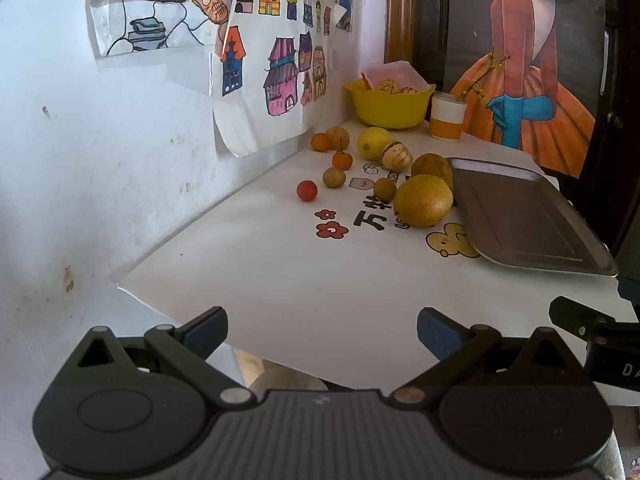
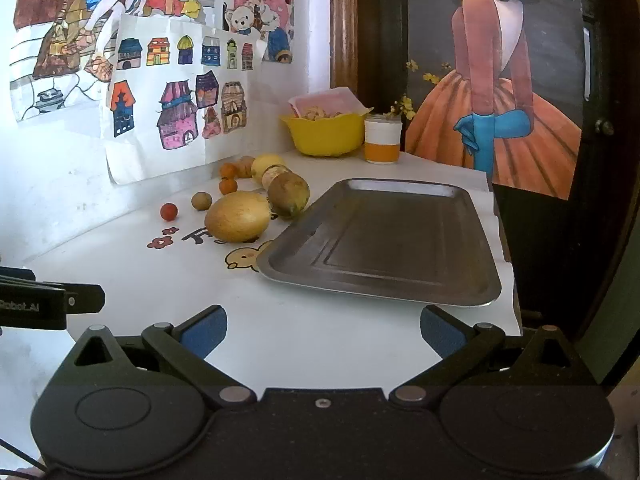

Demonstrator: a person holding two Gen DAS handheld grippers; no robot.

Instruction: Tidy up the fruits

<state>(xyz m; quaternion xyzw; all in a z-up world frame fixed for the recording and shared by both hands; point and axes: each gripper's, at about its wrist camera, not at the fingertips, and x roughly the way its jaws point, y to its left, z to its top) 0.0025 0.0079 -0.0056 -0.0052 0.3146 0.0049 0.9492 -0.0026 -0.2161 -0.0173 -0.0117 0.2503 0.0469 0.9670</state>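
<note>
Both claws hung wide open and empty over the near edge of the worktop [image 2: 168,280], the left claw [image 1: 322,334] on the fruit side and the right claw [image 2: 323,332] facing the metal tray [image 2: 384,240]. The fruits lay in a loose cluster along the wall, all of them outside the tray, which held nothing. The closest was the large yellow-green fruit [image 1: 423,200], sitting just beside the tray's left rim with its long axis running roughly across the view, side to side. From the left claw it lay ahead and somewhat to the right; from the right claw it lay ahead and to the left [image 2: 239,216]. I judged the two about equally placed for it (the left perhaps better for the small red fruit [image 1: 307,191] and the little ones nearer the wall). The move into the tray would be short and rightward.
</note>
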